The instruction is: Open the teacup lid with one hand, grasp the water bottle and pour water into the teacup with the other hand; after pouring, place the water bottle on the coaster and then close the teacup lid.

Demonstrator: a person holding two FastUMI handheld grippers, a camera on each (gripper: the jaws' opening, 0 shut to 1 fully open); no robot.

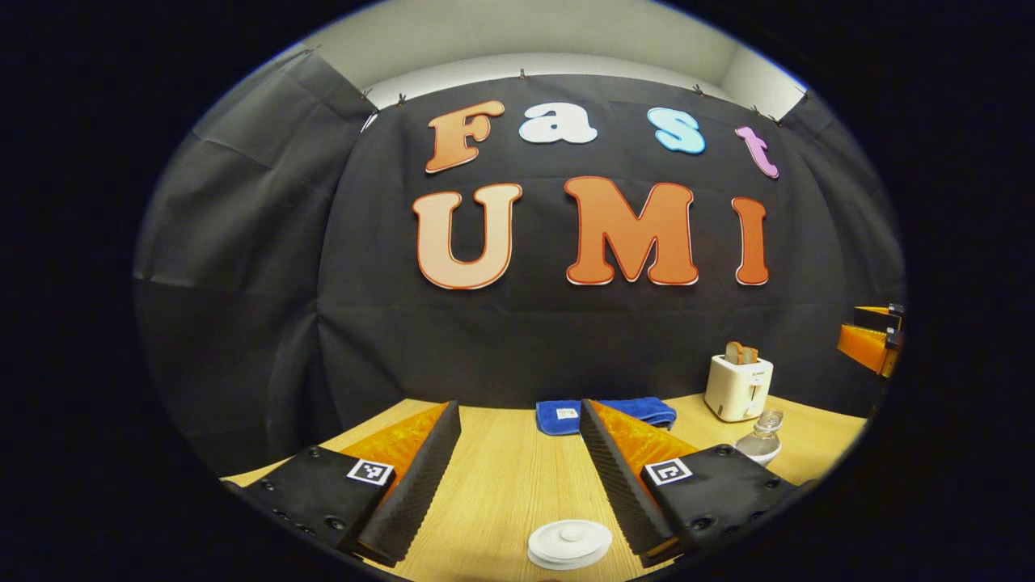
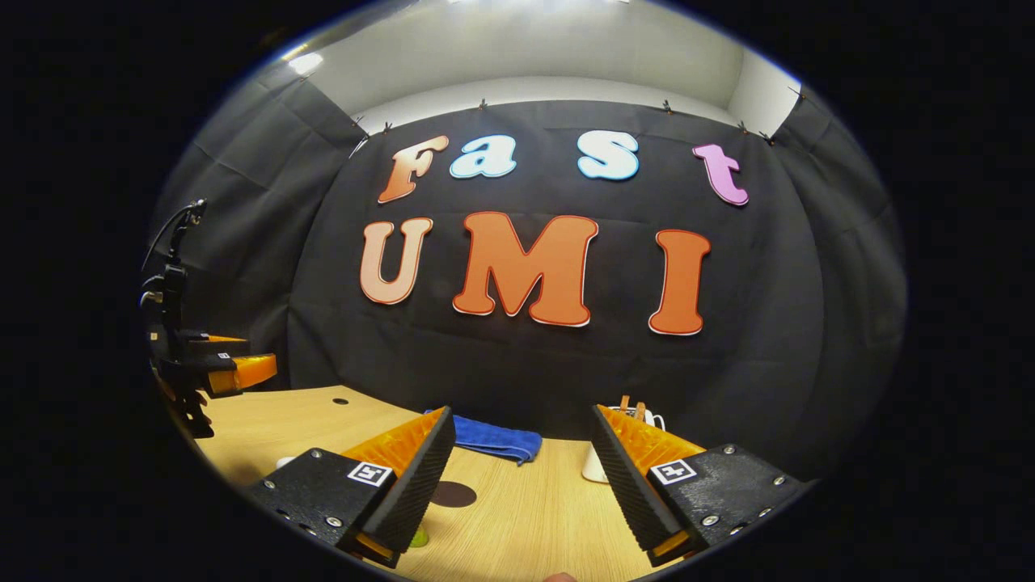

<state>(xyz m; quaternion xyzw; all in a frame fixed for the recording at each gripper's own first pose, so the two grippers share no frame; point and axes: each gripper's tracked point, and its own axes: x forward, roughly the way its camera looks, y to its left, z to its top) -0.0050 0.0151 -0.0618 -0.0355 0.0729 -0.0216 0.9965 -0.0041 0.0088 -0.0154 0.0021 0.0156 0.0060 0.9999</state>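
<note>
White teacup lid lies on the wooden table between the left gripper's wide-spread fingers, water bottle to their right, while in the right gripper view the right gripper gapes wide above a dark coaster.

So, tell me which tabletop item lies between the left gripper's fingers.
The white teacup lid, low between the open fingers; the blue cloth, toaster and water bottle sit farther off.
</note>
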